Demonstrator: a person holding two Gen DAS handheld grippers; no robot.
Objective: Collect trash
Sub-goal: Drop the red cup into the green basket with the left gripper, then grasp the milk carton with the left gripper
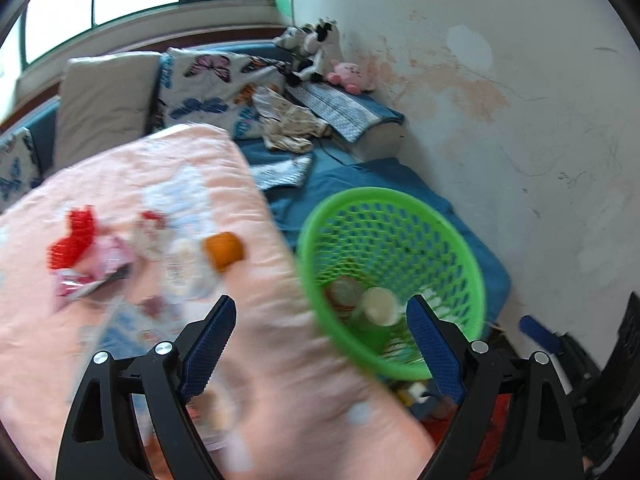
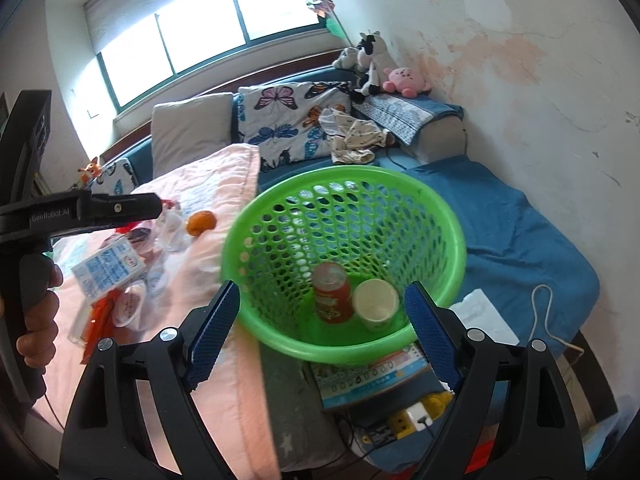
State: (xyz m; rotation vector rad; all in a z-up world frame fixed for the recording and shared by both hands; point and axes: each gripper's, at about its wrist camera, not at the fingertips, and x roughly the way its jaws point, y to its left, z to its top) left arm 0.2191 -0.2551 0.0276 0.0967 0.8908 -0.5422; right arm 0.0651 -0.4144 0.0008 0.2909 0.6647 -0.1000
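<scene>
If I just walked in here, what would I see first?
The bright green basket jumps out first, sitting on the bed beside the pink blanket, with a red can and a paper cup already in it. Next comes the mess of wrappers and an orange lump scattered on that blanket. At the far end, a cow plush and a pink plush sit against the stained wall.

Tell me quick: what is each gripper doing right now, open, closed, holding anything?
Left gripper: open, holding nothing.
Right gripper: open, holding nothing, above the green basket.
</scene>
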